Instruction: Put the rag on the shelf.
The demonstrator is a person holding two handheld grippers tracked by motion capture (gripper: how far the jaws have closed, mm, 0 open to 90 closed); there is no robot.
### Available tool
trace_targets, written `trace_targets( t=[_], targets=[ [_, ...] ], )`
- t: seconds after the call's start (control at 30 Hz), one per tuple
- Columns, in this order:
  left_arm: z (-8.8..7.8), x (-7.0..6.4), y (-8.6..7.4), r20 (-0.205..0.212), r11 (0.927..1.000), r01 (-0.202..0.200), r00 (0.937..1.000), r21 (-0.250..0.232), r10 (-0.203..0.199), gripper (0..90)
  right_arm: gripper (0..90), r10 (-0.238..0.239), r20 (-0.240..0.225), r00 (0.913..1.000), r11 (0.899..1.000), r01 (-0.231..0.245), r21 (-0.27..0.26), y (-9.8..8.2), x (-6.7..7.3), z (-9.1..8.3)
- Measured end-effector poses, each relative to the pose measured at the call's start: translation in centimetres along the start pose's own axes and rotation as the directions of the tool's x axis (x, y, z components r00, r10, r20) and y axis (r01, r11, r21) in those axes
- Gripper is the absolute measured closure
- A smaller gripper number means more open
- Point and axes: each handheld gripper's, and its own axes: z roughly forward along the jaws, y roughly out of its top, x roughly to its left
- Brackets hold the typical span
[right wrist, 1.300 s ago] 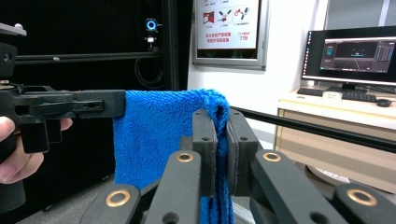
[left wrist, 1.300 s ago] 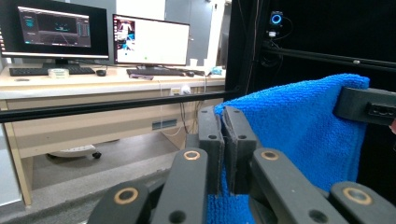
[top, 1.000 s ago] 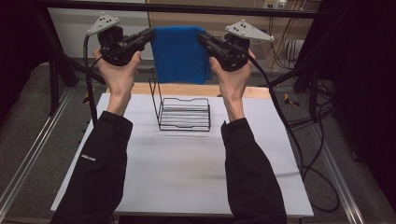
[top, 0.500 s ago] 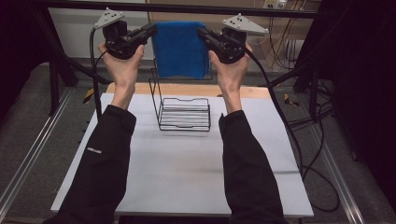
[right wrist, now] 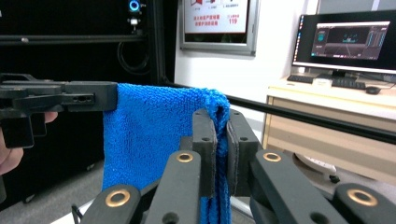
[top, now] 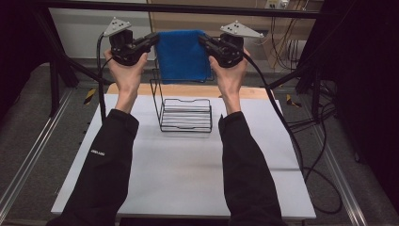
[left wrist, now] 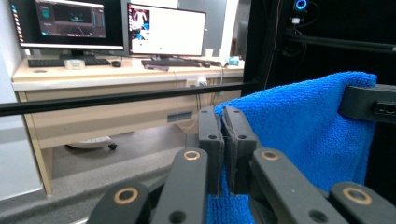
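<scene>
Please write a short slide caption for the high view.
Two claws hold a blue towel above a wire rack.

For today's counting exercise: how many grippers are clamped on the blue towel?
2. The left gripper pinches the blue towel at its upper left corner; the right gripper pinches its upper right corner.

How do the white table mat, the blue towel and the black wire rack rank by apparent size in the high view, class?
1. White table mat, plainly largest.
2. Blue towel and black wire rack look alike; the towel hangs raised, nearer the camera, so I leave them unranked.
</scene>
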Motion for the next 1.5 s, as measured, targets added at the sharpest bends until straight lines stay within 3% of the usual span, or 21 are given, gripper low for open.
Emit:
trace_targets(
  t=[0.3, 0.57, 0.97, 1.03, 1.3, 1.5],
  targets=[
    [-0.6, 0.1, -1.6, 0.029, 0.9985, -0.04, 0.9988, 0.037, 0.039, 86.6, 84.3, 0.004, -0.02, 0.9998, 0.999, -0.004, 0.037, -2.3, 0.3, -0.5],
    [-1.0, -0.7, -2.4, 0.044, 0.9956, -0.075, 0.9964, 0.056, 0.072, 86.5, 84.1, 0.014, -0.023, 0.9996, 0.998, -0.013, 0.054, -3.6, 0.3, -1.0],
    [-2.5, -1.4, -3.2, 0.072, 0.992, -0.111, 0.9917, 0.06, 0.106, 86.5, 83.4, 0.014, -0.05, 0.9986, 0.999, -0.011, 0.049, -4.6, 0.7, -2.3],
    [-2.8, -1.5, -3.3, 0.092, 0.9915, -0.114, 0.9899, 0.062, 0.108, 86.5, 83.3, 0.015, -0.057, 0.9983, 0.999, -0.012, 0.048, -4.7, 0.8, -2.6],
    [-4.0, -1.9, -3.6, 0.111, 0.9892, -0.133, 0.9859, 0.061, 0.125, 86.4, 83.0, -0.021, -0.078, 0.9968, 0.998, 0.025, 0.057, -4.8, 1.4, -3.4],
    [-4.8, -2.0, -4.1, 0.13, 0.9869, -0.134, 0.984, 0.089, 0.122, 86.2, 82.6, -0.039, -0.091, 0.995, 0.996, 0.047, 0.079, -4.9, 2.1, -4.0]
  ],
)
